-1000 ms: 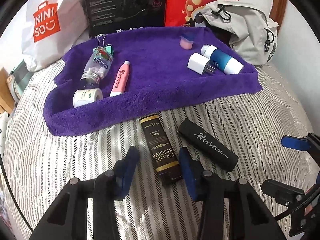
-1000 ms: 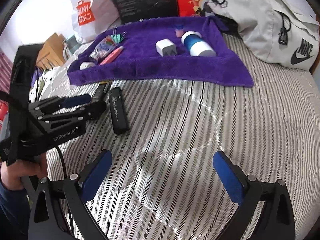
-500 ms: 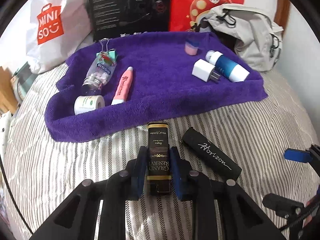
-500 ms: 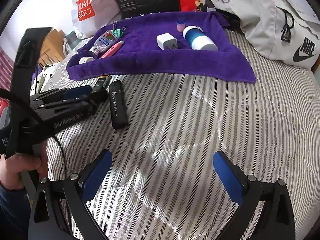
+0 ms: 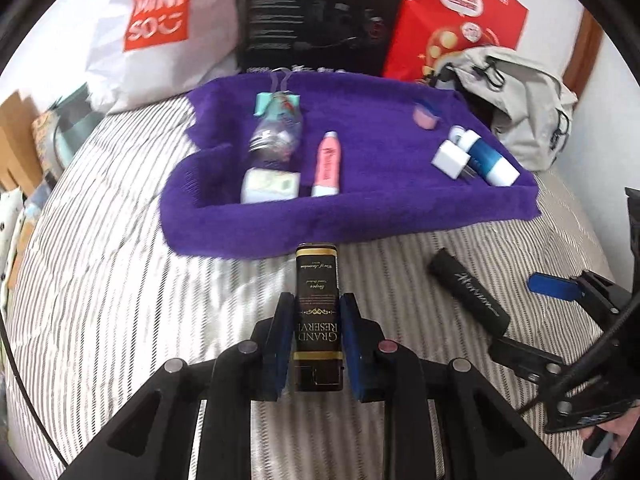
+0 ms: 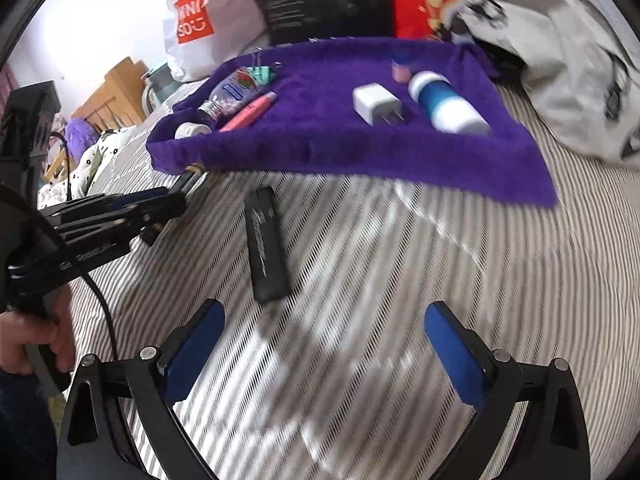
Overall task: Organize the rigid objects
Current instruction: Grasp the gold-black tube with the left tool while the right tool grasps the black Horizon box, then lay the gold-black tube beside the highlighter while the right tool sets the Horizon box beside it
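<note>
My left gripper point(image 5: 316, 312) is shut on a black and gold "Grand Reserve" box point(image 5: 317, 312), held above the striped bed just short of the purple towel point(image 5: 360, 216). A black "Horizon" case point(image 5: 468, 292) lies on the bed to its right; it also shows in the right wrist view point(image 6: 266, 244). My right gripper point(image 6: 320, 340) is open and empty, just behind that case. On the towel lie a clear bottle point(image 5: 276, 136), a white jar point(image 5: 270, 186), a pink tube point(image 5: 328, 164), a white charger point(image 5: 452, 158) and a blue and white bottle point(image 5: 488, 156).
A white Miniso bag point(image 5: 160, 32), a black box point(image 5: 320, 12) and a red box point(image 5: 452, 20) stand behind the towel. A grey backpack point(image 5: 520, 100) lies at the right. A small pink cap point(image 5: 426, 114) and a teal binder clip point(image 5: 278, 98) sit on the towel.
My left gripper closed on the Grand Reserve box and lifted it toward the towel. My right gripper moved forward, closer to the Horizon case.
</note>
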`<state>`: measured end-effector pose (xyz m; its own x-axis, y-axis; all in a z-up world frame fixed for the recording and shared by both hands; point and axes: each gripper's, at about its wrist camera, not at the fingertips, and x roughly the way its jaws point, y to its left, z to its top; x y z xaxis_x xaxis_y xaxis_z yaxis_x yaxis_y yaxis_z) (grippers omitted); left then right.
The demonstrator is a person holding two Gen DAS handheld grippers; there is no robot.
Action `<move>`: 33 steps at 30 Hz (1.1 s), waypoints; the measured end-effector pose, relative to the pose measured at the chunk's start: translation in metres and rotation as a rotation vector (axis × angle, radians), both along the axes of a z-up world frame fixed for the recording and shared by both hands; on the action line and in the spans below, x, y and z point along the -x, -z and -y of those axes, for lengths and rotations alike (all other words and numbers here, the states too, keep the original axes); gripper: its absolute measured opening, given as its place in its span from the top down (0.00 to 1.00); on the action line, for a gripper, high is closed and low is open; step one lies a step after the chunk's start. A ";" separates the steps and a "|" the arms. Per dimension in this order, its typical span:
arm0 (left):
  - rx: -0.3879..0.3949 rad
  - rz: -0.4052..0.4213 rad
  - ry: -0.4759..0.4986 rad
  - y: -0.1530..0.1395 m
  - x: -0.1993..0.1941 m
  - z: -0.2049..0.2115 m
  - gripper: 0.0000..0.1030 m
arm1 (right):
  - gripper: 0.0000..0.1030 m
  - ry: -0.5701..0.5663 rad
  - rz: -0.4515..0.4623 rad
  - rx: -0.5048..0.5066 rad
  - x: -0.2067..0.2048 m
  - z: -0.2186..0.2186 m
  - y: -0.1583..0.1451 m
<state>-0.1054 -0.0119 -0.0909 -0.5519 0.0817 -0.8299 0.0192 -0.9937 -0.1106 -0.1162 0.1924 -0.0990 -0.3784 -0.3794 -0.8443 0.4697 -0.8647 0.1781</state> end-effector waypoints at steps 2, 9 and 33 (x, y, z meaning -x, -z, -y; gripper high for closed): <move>-0.012 -0.003 -0.012 0.000 -0.001 0.007 0.78 | 0.07 -0.028 -0.021 -0.035 0.005 0.014 0.003; -0.031 -0.002 -0.029 0.000 -0.004 0.019 0.78 | 0.20 -0.084 -0.130 -0.122 0.010 0.047 0.008; -0.071 -0.025 -0.004 -0.019 0.001 0.021 0.78 | 0.79 -0.191 -0.039 -0.062 0.010 0.041 -0.005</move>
<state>-0.1065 -0.0329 -0.0716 -0.5725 0.1380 -0.8082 0.0193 -0.9832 -0.1815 -0.1261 0.1511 -0.0937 -0.3370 -0.3956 -0.8543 0.6319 -0.7677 0.1062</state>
